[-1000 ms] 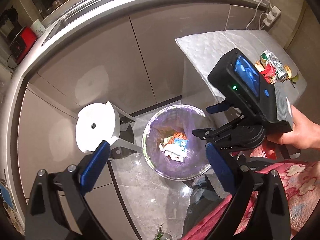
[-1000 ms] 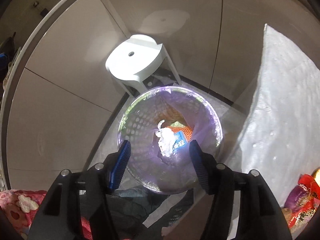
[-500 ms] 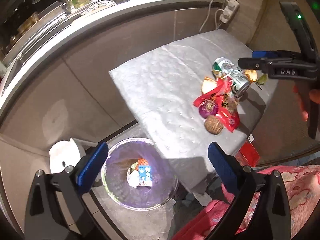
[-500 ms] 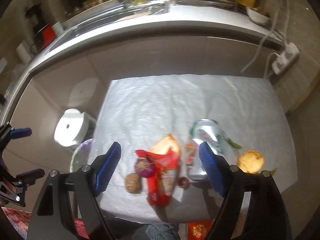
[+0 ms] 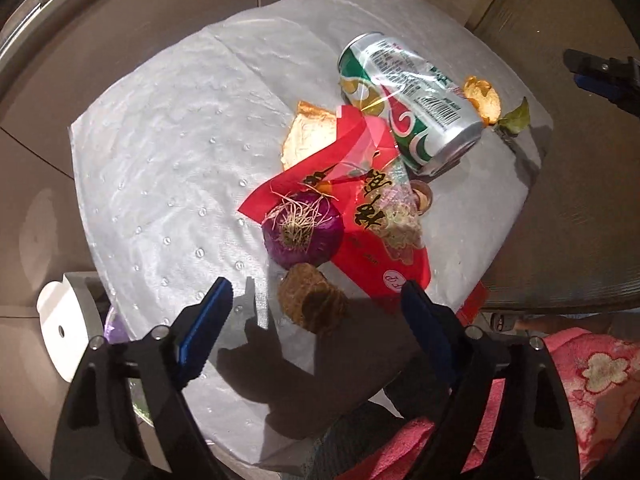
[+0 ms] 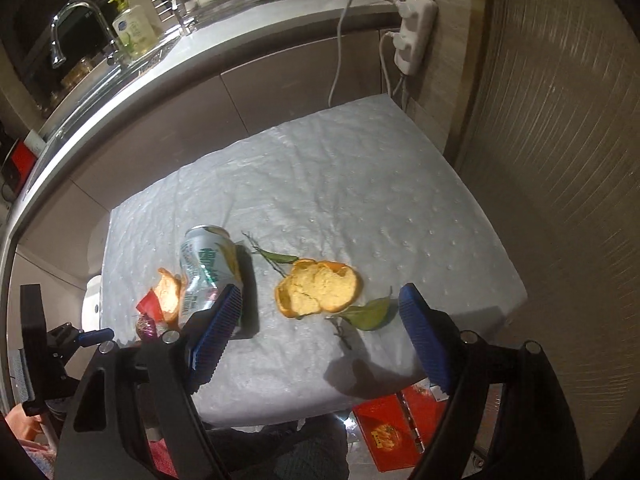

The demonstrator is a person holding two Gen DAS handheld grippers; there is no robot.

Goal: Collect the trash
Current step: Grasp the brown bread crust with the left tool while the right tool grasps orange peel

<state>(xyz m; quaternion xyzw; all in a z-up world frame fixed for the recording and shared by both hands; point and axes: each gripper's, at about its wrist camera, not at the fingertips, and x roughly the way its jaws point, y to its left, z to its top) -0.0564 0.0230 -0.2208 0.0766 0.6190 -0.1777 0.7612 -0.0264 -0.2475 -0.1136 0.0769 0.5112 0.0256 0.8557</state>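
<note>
Both grippers hang wide open and empty over the table's trash. A brown lump point(image 5: 312, 298) sits between the left gripper point(image 5: 316, 312) fingers; orange peel point(image 6: 318, 288) lies just ahead of the right gripper point(image 6: 316, 330). Likely next: lower, close, lift.

A white power strip point(image 6: 414, 34) hangs by the counter, a soap bottle point(image 6: 134, 30) beside the faucet point(image 6: 76, 26)

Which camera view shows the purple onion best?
The left wrist view: the onion lies whole and sharp near the middle, roots up, on the red wrapper. The right wrist view shows only a small purple sliver.
</note>
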